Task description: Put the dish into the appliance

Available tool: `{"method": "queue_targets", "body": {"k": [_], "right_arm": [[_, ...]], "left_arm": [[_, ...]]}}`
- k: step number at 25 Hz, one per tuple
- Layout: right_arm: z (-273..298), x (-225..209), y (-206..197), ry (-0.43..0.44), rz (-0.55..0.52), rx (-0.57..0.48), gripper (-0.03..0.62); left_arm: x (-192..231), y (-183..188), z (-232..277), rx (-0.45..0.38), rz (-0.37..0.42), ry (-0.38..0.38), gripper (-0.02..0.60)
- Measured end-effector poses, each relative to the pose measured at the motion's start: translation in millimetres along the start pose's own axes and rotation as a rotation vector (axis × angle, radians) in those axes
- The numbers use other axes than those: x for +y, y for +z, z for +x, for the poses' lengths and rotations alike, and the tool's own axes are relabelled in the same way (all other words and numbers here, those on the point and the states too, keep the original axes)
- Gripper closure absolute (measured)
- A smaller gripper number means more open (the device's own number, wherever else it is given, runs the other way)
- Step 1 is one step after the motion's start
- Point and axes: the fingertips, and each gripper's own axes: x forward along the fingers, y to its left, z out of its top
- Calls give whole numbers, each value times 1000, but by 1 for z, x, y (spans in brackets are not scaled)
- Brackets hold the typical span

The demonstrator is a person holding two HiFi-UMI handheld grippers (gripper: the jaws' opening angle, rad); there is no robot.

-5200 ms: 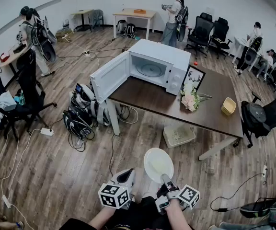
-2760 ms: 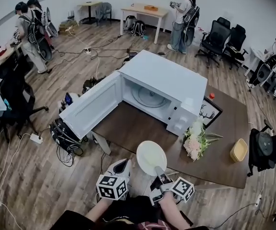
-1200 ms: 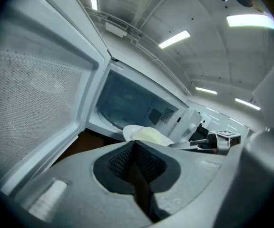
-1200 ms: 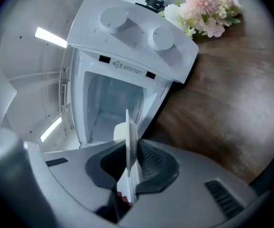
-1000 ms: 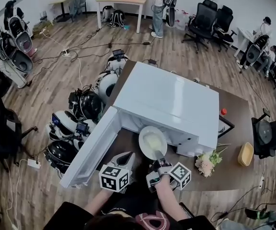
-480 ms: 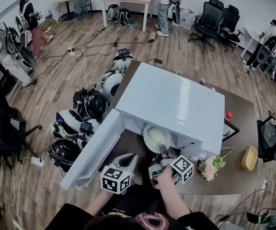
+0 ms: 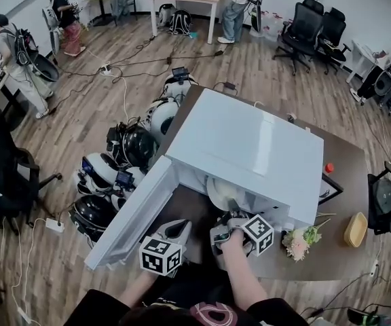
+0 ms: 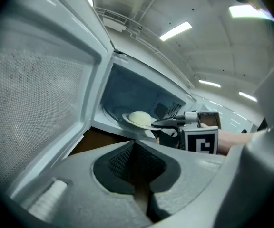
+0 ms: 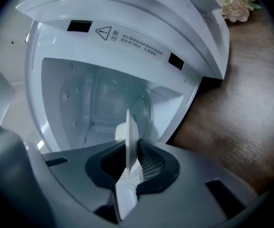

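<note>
The white microwave (image 7: 250, 148) stands on a dark wooden table (image 7: 318, 257) with its door (image 7: 131, 216) swung open to the left. My right gripper (image 7: 231, 214) is shut on the near rim of a white plate (image 7: 222, 194) that carries a pale mound of food. The plate's far half is under the microwave's top edge, at the mouth of the cavity (image 9: 103, 103). In the right gripper view the plate (image 9: 129, 137) stands edge-on between the jaws of my right gripper (image 9: 129, 161). My left gripper (image 7: 174, 229) hangs shut and empty beside the door, and its view shows the plate (image 8: 138, 119) over the cavity floor.
A bunch of flowers (image 7: 297, 240), a yellow bowl (image 7: 356, 229) and a picture frame (image 7: 328, 185) sit on the table right of the microwave. Backpacks and gear (image 7: 127, 151) lie on the floor left of the door. Office chairs and several people stand further back.
The plate has moved forward from in front of the microwave into its opening, carried by my right gripper. My left gripper has stayed low beside the open door.
</note>
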Motion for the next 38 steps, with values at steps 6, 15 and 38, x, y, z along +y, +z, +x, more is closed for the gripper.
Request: {"method": "queue_targets", "body": {"k": [6,15,38], "right_arm": [[11,4,3,-11,-5,-7,539],[23,6,10,-11,-31,-5,542],[51,15,17,-14,-166,-5,546]], "left_arm": [[3,-1,2,-1,-41,-7,572],[-2,3,8,-17,-82,-40,572],[14,2,10,-20,-135,21,572]]}}
